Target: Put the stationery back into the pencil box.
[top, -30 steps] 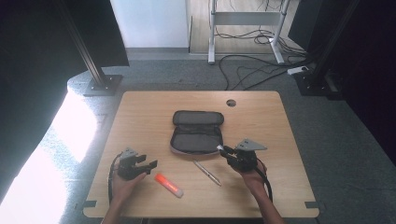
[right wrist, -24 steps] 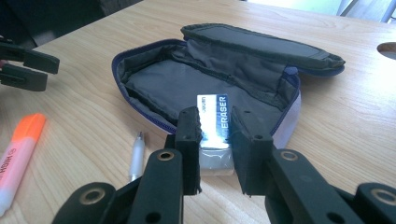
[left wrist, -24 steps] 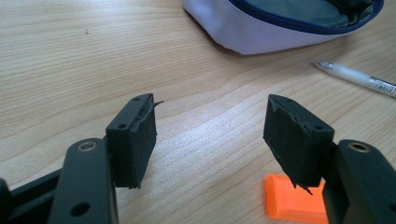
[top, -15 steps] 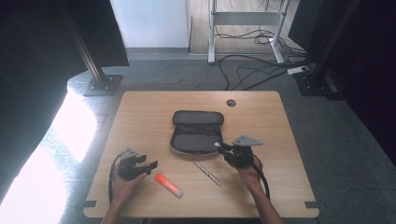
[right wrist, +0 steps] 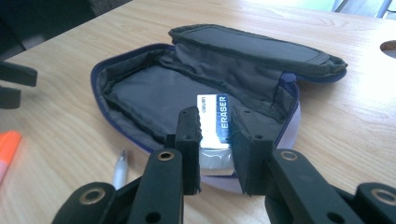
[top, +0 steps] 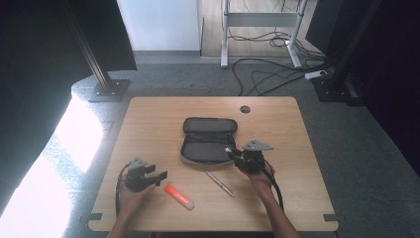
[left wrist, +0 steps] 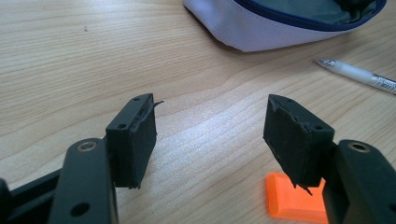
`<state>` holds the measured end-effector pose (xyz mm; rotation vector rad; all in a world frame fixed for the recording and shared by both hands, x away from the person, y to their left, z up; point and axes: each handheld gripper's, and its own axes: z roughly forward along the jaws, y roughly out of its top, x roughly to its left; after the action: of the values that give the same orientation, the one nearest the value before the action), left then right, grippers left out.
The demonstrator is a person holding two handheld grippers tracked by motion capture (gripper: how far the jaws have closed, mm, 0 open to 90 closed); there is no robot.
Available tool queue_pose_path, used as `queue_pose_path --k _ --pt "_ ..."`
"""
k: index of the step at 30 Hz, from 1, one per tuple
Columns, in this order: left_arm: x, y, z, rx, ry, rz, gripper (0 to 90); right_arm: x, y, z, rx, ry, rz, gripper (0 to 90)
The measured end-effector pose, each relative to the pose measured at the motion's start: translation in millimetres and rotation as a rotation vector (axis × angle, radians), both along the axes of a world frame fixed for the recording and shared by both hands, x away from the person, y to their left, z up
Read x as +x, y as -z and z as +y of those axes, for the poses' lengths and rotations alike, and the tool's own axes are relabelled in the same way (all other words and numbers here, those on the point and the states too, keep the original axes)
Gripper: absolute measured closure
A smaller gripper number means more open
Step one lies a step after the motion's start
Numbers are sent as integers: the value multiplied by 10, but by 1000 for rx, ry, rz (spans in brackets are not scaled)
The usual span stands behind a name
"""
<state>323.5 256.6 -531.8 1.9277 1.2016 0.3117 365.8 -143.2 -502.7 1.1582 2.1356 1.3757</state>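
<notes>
An open grey pencil case with a blue zip lies in the middle of the table. My right gripper reaches over its right end, shut on a white eraser with a blue sleeve, which hangs just above the case's lining. At the table's front left my left gripper rests open, nothing between its jaws. An orange marker lies just right of it, and a silver pen lies in front of the case.
The table has a round cable hole at the back right. Bare wood surrounds the case on the left and far side. Black stand feet and cables sit on the floor beyond the table.
My right gripper has shifted a little toward the pencil case with the eraser in it. The left gripper has stayed where it was.
</notes>
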Motion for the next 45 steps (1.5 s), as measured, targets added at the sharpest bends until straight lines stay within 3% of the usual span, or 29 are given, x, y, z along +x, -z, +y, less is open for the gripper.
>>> queue_pose_path --k 14,32,45 --pt "5 3 12 -2 2 2 351 216 78 44 -14 33 33 725" --pt "11 31 -3 2 8 12 351 366 177 129 -47 40 53 724" --pt "16 47 -9 7 12 17 351 403 251 189 -109 33 46 715"
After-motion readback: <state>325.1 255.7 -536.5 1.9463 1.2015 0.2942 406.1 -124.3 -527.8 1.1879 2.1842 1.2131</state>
